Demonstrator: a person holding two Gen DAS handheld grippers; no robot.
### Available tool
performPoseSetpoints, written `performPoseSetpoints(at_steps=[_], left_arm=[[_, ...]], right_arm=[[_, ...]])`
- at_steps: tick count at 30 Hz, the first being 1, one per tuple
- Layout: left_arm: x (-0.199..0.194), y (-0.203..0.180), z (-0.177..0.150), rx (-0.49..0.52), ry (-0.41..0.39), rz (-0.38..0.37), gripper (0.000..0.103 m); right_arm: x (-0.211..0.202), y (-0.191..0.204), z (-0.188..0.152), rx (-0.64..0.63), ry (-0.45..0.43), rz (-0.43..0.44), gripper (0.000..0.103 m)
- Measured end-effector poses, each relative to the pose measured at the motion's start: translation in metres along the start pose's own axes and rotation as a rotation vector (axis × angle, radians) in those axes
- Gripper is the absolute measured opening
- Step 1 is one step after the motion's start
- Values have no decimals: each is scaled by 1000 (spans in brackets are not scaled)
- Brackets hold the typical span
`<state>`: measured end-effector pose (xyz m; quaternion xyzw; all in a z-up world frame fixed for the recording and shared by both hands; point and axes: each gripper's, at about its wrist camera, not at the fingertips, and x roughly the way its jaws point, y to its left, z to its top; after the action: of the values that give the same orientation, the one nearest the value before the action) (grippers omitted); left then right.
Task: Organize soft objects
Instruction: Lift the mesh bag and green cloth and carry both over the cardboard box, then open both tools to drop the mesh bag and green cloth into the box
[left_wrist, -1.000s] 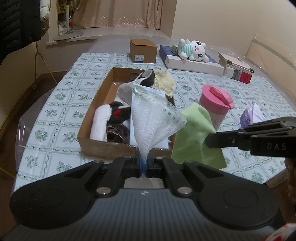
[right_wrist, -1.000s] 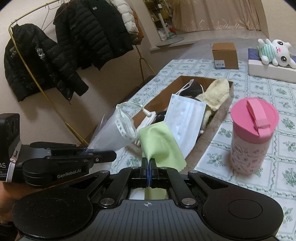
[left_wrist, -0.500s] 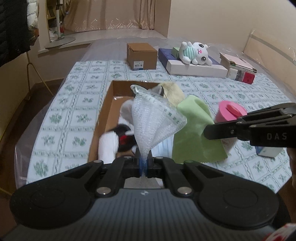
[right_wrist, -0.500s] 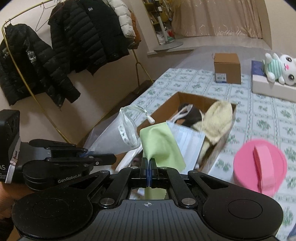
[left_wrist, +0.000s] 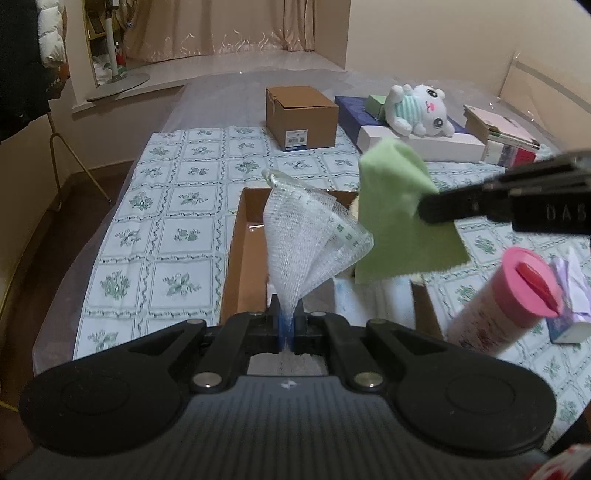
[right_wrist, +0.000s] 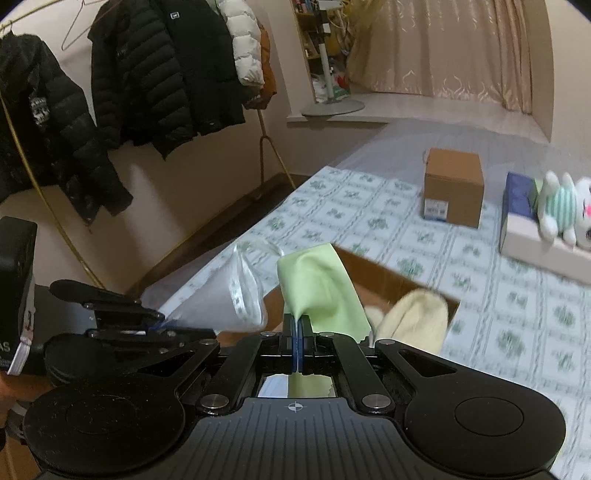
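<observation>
a: start with the big things. what's under you?

b: the table (left_wrist: 159, 221), in a green-and-white tile-print cloth. on it, right below your grippers, the open box (left_wrist: 240, 266) with soft things in it; a cream cloth (right_wrist: 413, 321) lies at its right side in the right wrist view. farther back sits a shut carton (left_wrist: 301, 116), and a plush (left_wrist: 417, 109) lies on a flat white box (left_wrist: 424, 146) beside some books (left_wrist: 498, 138).

a: your left claw?

b: left gripper (left_wrist: 286, 328) is clamped tight on the narrow end of a mesh bag (left_wrist: 310, 236). the bag fans up and out from the jaws, in the air over the box. the right wrist view shows the same bag (right_wrist: 229, 299) sticking out of that gripper (right_wrist: 159, 325) at lower left.

a: and your right?

b: right gripper (right_wrist: 297, 350) is closed on a green cloth (right_wrist: 321, 291), pinched at one edge, the rest standing up loose above the jaws. from the left wrist you see that gripper (left_wrist: 428, 210) come in from the right, the cloth (left_wrist: 402, 214) hanging from it just beside the mesh bag, over the far right part of the box.

a: small stuff?

b: a pink-lidded cup (left_wrist: 509, 295) right of the box, tilted in the fisheye, with a small purple pack (left_wrist: 569, 295) just beyond it. whether cloth and bag touch, you can't tell.
</observation>
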<state>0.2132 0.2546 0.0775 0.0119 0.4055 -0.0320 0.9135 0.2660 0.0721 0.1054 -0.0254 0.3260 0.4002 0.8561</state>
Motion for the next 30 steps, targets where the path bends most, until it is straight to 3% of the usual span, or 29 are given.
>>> performPoseSetpoints(at_steps=[12,22,27,30], left_arm=[[64,19,41,-21,37,9,3],[106,21,43,-21,94,-15,3],[118,23,40,-31,111,-14,12],[118,27,38,-49,102,-16,27]], right_arm=[[68,-29,50,-48,66,-87,0],[131,-51,44,-38,219,-148,0],[145,-65,41,53,264,-156,0],[148,-67,40,70,268,-159,0]])
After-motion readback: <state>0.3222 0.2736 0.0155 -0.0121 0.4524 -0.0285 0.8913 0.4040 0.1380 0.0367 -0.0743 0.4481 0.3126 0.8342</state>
